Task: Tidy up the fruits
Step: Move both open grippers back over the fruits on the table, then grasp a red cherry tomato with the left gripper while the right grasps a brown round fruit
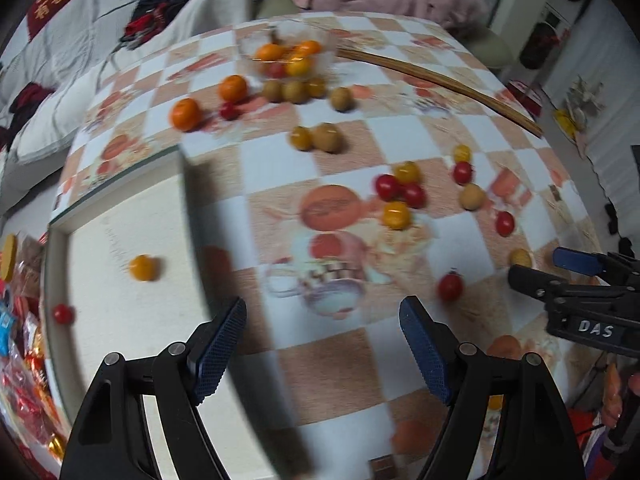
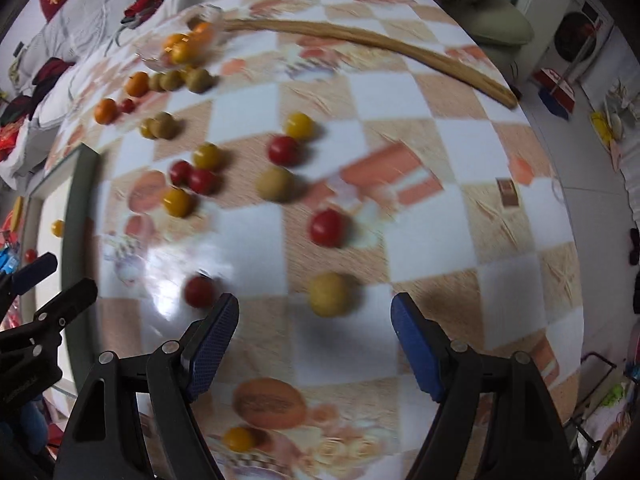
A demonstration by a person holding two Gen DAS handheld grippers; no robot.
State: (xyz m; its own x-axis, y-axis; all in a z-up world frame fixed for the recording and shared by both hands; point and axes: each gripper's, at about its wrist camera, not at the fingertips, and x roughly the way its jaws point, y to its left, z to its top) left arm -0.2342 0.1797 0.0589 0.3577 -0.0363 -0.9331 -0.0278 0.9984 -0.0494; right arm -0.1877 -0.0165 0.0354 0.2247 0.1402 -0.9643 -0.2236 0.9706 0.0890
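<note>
Red and yellow cherry tomatoes, tan longans and oranges lie scattered on the checked tablecloth (image 1: 280, 168). A clear bowl (image 1: 286, 50) at the far side holds several fruits. A white tray (image 1: 120, 216) at the left holds a yellow tomato (image 1: 143, 267) and a red one (image 1: 63, 314). My left gripper (image 1: 322, 344) is open and empty above the tablecloth beside the tray. My right gripper (image 2: 314, 340) is open and empty, just short of a tan longan (image 2: 329, 294), with a red tomato (image 2: 199, 291) by its left finger. The right gripper also shows in the left wrist view (image 1: 560, 272).
Chopsticks (image 2: 360, 40) lie along the table's far right. Snack packets (image 1: 20, 340) lie left of the tray. A bed with clothes is beyond the table. A yellow tomato (image 2: 239, 439) lies near the table's front edge.
</note>
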